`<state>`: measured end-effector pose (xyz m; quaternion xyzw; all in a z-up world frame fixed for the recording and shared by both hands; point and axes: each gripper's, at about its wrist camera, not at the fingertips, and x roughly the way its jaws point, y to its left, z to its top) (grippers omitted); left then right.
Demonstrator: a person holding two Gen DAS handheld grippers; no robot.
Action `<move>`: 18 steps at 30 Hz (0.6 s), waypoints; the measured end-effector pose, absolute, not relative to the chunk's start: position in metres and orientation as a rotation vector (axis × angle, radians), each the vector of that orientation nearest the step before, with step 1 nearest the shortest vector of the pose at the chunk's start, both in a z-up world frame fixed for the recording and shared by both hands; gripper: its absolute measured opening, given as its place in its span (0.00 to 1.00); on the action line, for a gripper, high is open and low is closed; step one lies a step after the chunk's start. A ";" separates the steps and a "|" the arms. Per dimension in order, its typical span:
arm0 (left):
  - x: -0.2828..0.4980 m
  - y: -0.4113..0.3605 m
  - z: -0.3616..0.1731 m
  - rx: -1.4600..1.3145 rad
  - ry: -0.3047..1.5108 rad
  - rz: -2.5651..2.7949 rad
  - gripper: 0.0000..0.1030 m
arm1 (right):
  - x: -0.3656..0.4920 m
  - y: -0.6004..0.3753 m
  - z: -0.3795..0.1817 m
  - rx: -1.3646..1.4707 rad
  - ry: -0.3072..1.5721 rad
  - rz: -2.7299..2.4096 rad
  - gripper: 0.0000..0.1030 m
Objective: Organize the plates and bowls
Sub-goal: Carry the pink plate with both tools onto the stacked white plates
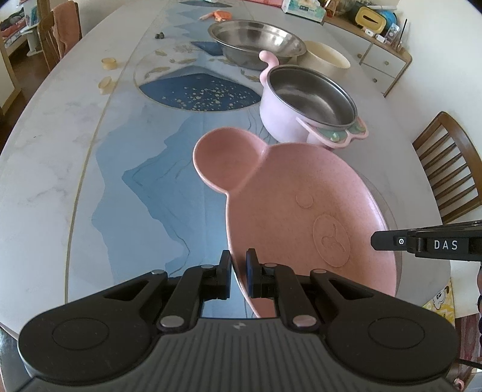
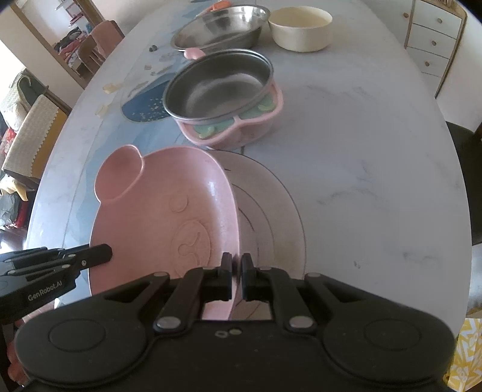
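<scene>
A pink bear-shaped plate (image 1: pixel 289 211) is held tilted above the table. My left gripper (image 1: pixel 239 265) is shut on its left rim. My right gripper (image 2: pixel 236 268) is shut on its right rim; the plate also shows in the right wrist view (image 2: pixel 156 211). Under it lies a round white plate (image 2: pixel 271 217). Behind stands a pink bowl with a steel liner (image 1: pixel 304 102), also in the right wrist view (image 2: pixel 223 93). Further back are a large steel basin (image 1: pixel 256 39) and a cream bowl (image 1: pixel 327 57).
The oval marble table (image 2: pixel 376 181) has a blue patterned runner (image 1: pixel 168 169). Small yellow pieces (image 1: pixel 108 63) lie at the left. A wooden chair (image 1: pixel 449 169) stands at the right, a cabinet (image 1: pixel 382 60) behind it. A tissue box (image 1: pixel 304 9) sits at the far end.
</scene>
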<state>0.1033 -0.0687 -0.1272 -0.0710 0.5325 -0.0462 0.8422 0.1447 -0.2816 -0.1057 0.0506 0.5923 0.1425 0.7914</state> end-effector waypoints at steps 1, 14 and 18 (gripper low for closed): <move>0.103 -0.070 -0.127 -0.141 1.119 -0.094 0.08 | 0.145 -0.283 -0.108 0.118 1.280 0.309 0.06; 0.111 -0.075 -0.125 -0.131 1.132 -0.112 0.08 | 0.150 -0.290 -0.119 0.153 1.297 0.313 0.08; 0.113 -0.074 -0.124 -0.135 1.133 -0.120 0.08 | 0.149 -0.292 -0.118 0.157 1.295 0.310 0.08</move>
